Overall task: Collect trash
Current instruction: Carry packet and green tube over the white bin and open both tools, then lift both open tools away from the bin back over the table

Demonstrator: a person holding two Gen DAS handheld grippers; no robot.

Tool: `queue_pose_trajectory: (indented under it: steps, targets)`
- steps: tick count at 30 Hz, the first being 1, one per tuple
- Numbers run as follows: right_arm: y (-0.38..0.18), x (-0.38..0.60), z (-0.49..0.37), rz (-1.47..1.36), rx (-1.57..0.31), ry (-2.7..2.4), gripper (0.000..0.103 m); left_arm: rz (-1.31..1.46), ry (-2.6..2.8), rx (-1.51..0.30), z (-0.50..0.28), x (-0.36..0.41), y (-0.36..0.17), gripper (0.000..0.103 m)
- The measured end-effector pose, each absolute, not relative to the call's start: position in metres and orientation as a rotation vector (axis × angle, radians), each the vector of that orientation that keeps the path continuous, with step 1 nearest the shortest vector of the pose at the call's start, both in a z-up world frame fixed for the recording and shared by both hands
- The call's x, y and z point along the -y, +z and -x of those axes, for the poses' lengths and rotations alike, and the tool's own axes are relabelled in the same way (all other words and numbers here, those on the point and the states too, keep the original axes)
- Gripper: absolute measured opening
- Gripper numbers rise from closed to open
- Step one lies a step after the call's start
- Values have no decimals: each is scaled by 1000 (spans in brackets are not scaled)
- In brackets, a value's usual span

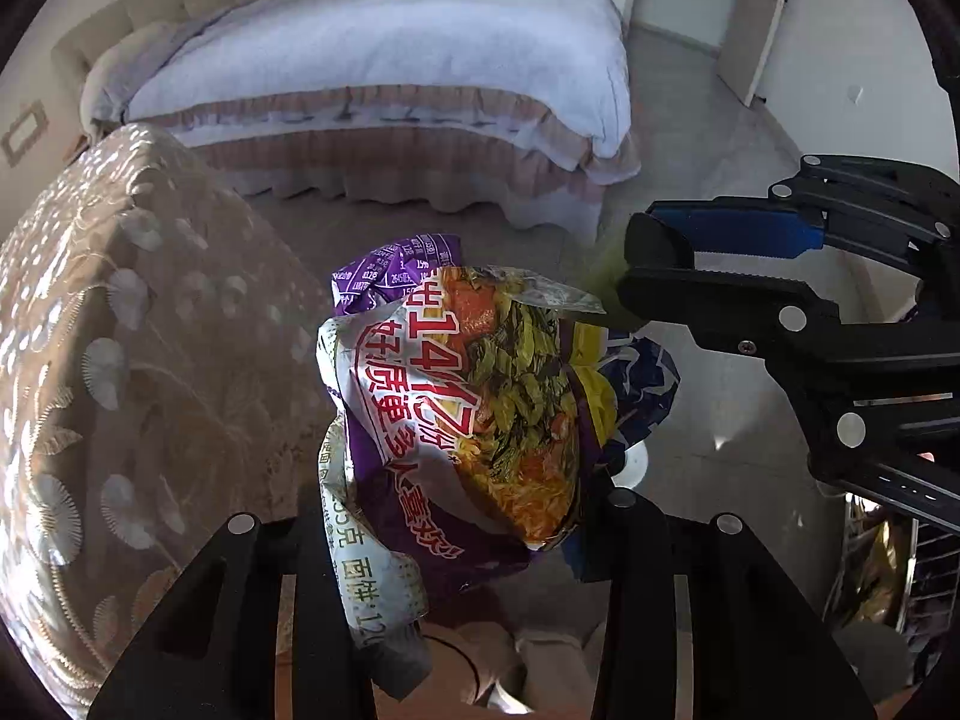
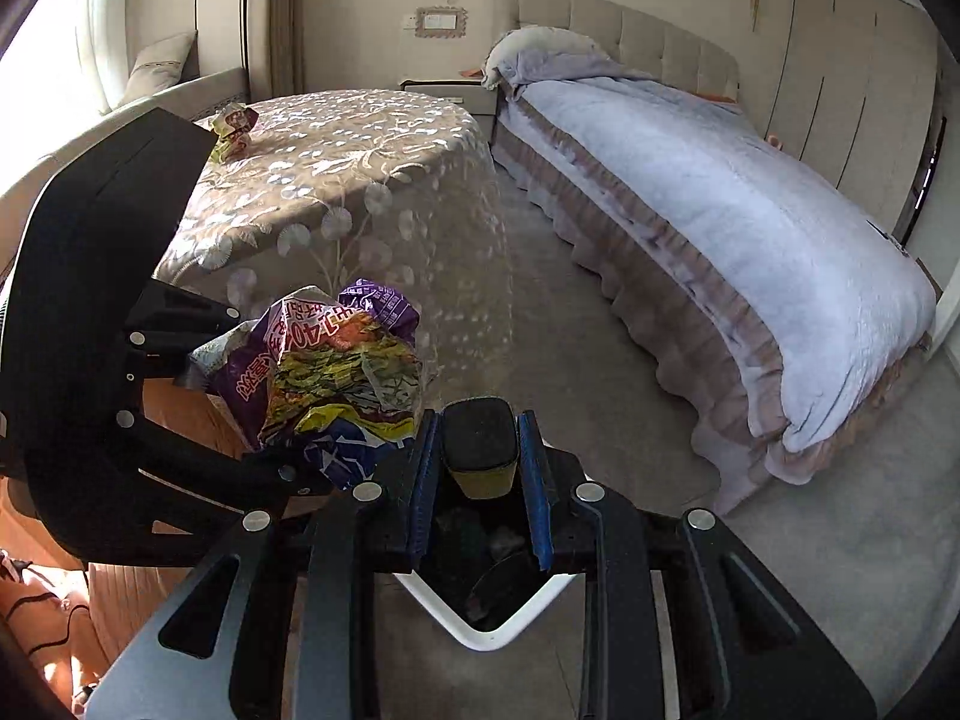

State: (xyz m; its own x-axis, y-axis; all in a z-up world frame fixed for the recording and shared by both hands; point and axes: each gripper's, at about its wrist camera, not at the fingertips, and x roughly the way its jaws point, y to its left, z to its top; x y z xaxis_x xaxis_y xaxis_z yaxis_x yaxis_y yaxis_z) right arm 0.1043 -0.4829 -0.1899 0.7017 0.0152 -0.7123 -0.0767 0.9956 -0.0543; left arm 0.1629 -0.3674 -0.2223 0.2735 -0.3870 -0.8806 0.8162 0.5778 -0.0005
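Note:
My left gripper (image 1: 474,516) is shut on a crumpled purple noodle wrapper (image 1: 468,396) and holds it in the air; the wrapper also shows in the right wrist view (image 2: 336,378). My right gripper (image 2: 480,450) is shut on a small dark block with a yellow-green base (image 2: 480,444); the same gripper shows in the left wrist view (image 1: 672,264). A white trash bin (image 2: 486,630) stands on the floor right below the right gripper. Another crumpled wrapper (image 2: 234,126) lies on the round table (image 2: 372,150).
The round table with a lace cloth (image 1: 108,324) stands to the left. A bed with a pale blue cover (image 2: 750,192) fills the right side. Grey floor (image 2: 600,396) lies between them. A wire basket (image 1: 888,564) is at the lower right of the left wrist view.

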Motion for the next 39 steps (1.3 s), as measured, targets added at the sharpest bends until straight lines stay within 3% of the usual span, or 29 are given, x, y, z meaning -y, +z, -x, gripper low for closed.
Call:
queue_pose_trajectory:
  steps: [3,5,6,7,8,9,14,23,39]
  targets:
    - [-215,493,-109,74,-839,75,28,-565,-876,-1052,-173,385,-247,38]
    - [-230,499,-111,83,-875,97,28,-613,-894,-1103,-178,396,-265,49]
    - [-237,501,-113,83,-906,113,28,-648,-904,-1129,-180,404,-275,81]
    - [-245,504,-114,86,-936,124,45,-689,-905,-1136,-181,408,-283,97]
    - [-253,508,-114,90,-951,119,83,-752,-899,-1112,-178,413,-291,98]
    - [-260,512,-113,91,-960,117,98,-808,-880,-1089,-176,417,-298,98]
    - [-285,518,-113,90,-1051,97,98,-865,-875,-1119,-180,421,-317,98]
    - [-290,517,-108,105,-1034,104,98,-829,-885,-1126,-174,418,-311,98]
    - [-194,498,-96,107,-853,141,98,-733,-845,-912,-145,386,-207,98]
